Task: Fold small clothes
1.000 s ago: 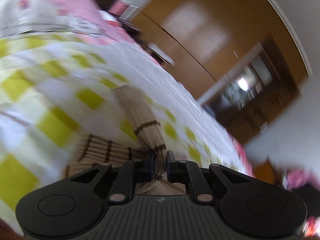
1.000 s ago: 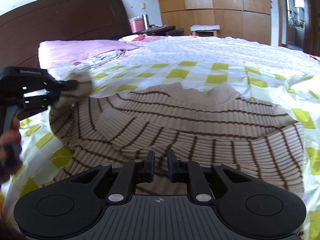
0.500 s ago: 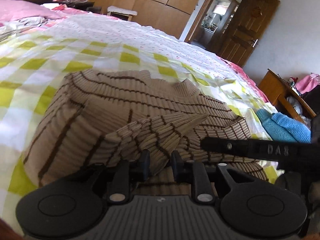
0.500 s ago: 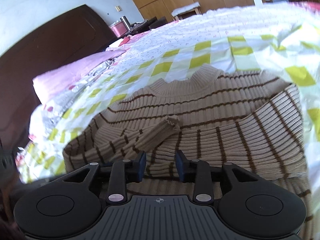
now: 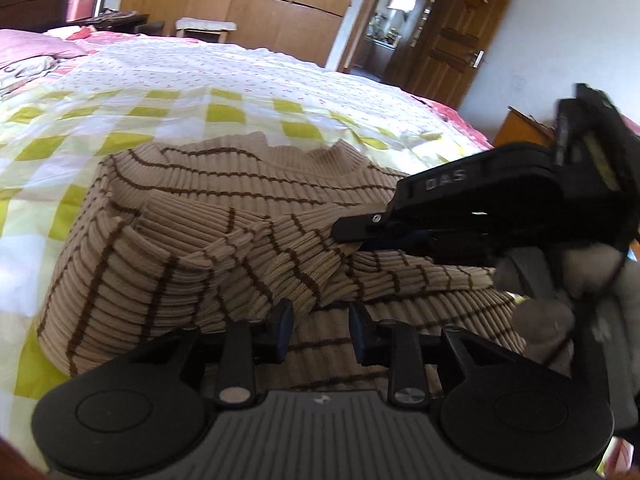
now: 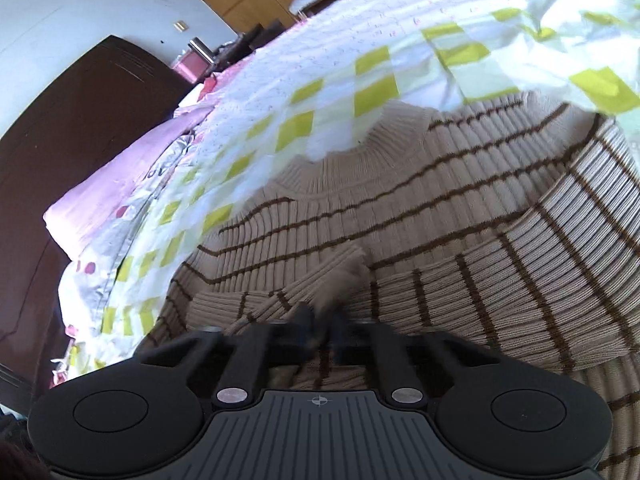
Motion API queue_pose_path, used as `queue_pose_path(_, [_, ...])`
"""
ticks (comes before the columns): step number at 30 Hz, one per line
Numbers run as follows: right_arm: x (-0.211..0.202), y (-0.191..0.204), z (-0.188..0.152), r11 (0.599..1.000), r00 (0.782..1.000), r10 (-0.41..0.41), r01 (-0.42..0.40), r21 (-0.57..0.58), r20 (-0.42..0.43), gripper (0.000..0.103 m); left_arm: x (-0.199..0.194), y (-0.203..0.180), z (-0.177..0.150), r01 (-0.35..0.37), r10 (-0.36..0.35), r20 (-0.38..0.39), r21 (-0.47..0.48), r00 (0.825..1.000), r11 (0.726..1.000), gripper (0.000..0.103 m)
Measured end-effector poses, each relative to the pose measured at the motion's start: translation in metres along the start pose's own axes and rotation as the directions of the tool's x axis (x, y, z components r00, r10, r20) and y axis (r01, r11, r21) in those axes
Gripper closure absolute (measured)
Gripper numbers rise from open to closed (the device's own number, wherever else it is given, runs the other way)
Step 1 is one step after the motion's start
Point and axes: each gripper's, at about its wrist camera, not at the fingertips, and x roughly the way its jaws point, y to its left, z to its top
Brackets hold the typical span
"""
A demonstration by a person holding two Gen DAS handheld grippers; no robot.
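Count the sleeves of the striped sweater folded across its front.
2. On the beige ribbed brown-striped sweater, one sleeve lies over from its left; the other sleeve comes from the right, its cuff pinched in the right gripper. Nothing suggests hidden ones.

Ribbed knit sweater (image 5: 208, 216), smooth cotton bedsheet (image 5: 168, 80), glossy wooden wardrobe (image 5: 240, 4)

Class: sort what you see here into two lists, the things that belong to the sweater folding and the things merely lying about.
Part of the job: striped sweater; its sleeve, pinched in the right gripper; left gripper, open, nothing gripped.

Lying about: checked bedspread; pink pillow; wardrobe; door.
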Motion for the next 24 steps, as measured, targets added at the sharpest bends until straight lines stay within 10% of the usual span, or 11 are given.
queue_pose_path(10, [-0.084,0.022,0.035,0.989,0.957,0.134,-0.112,-0.1,0.256,0.098,-0.039,0.017,0.011,0.056,-0.04,0.177,-0.086,0.983,0.995,0.05])
queue_pose_path(18, [-0.076,-0.063,0.016,0.99,0.969,-0.137,0.125,0.071,0.207,0.098,-0.015,0.048,0.008,-0.035,0.063,0.115,-0.231,0.991,0.972,0.049])
queue_pose_path(24, [-0.075,-0.078,0.014,0.988,0.967,-0.139,0.122,0.09,0.212,0.098,-0.008,0.058,0.008,-0.042,0.074,0.107,-0.274,0.991,0.961,0.049])
